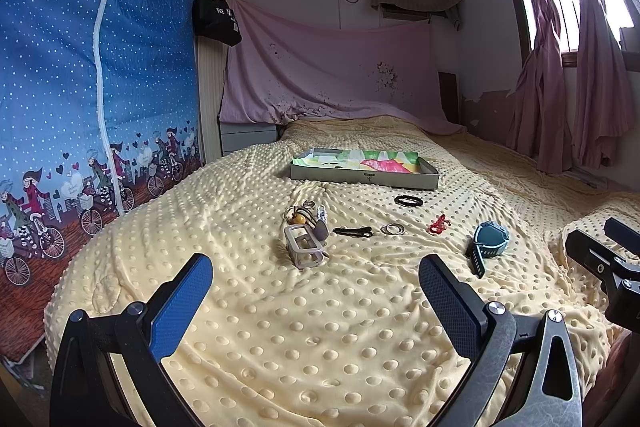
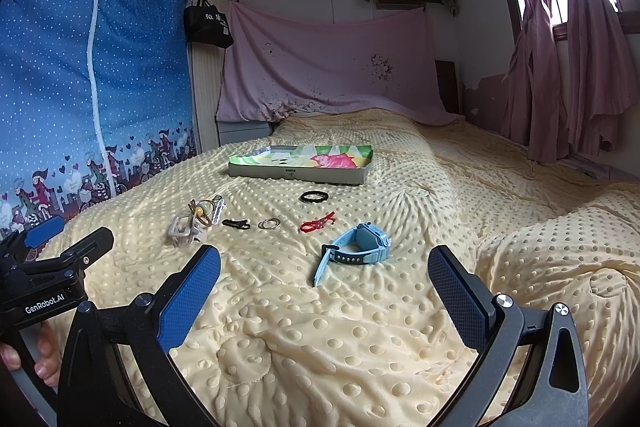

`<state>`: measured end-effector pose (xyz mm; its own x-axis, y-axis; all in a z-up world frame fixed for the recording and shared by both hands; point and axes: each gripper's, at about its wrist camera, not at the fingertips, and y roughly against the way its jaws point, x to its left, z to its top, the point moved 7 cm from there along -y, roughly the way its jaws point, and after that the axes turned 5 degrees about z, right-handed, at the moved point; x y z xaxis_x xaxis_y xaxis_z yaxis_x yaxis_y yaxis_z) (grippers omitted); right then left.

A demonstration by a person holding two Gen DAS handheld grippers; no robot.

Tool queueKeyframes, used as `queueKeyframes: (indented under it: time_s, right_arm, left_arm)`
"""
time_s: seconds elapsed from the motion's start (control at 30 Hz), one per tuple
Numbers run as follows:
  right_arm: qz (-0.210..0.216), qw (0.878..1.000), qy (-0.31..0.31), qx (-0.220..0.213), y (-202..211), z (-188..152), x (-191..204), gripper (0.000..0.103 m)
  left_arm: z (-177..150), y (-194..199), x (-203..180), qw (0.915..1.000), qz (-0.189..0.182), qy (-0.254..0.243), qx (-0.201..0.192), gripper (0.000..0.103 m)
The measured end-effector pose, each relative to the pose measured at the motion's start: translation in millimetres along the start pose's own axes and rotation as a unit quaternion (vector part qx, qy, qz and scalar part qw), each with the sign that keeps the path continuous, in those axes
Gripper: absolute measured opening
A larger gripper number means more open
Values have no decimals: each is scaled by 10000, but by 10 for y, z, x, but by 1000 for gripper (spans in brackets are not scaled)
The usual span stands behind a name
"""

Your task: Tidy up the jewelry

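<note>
Pale blue rubber marks the watch [image 2: 356, 247], the nearest piece, lying on its side on the bobbled yellow blanket [image 2: 320, 347] just ahead of my right gripper [image 2: 324, 291]. Beyond it I see the red cord [image 2: 317, 223], a pair of metal rings [image 2: 269, 223], a black clip [image 2: 236, 224], a black band [image 2: 314, 196] and a tangled cluster of keyring pieces [image 2: 196, 223], all loose and apart from the shallow box [image 2: 300, 169] farther up the bed. Nothing sits in the box yet, as far as I can tell.

Both claws are spread wide and empty; my left gripper [image 1: 316, 291] hovers short of the cluster.

My worry is the soft, lumpy blanket: thin rings may sink between bumps, so the pads could pinch fabric instead or flick a ring away. The tangled cluster may drag neighbours along.
</note>
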<state>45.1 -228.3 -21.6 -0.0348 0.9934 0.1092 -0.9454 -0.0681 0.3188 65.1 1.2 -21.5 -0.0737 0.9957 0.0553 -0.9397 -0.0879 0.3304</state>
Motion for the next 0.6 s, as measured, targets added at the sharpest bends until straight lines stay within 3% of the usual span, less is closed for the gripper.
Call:
queueKeyframes:
  time_s: [0.6]
  right_arm:
    - [-2,10000,-20,-15,-95,45,-27,102]
  left_arm:
    - [105,-103,22,9999,-60,109,76,103]
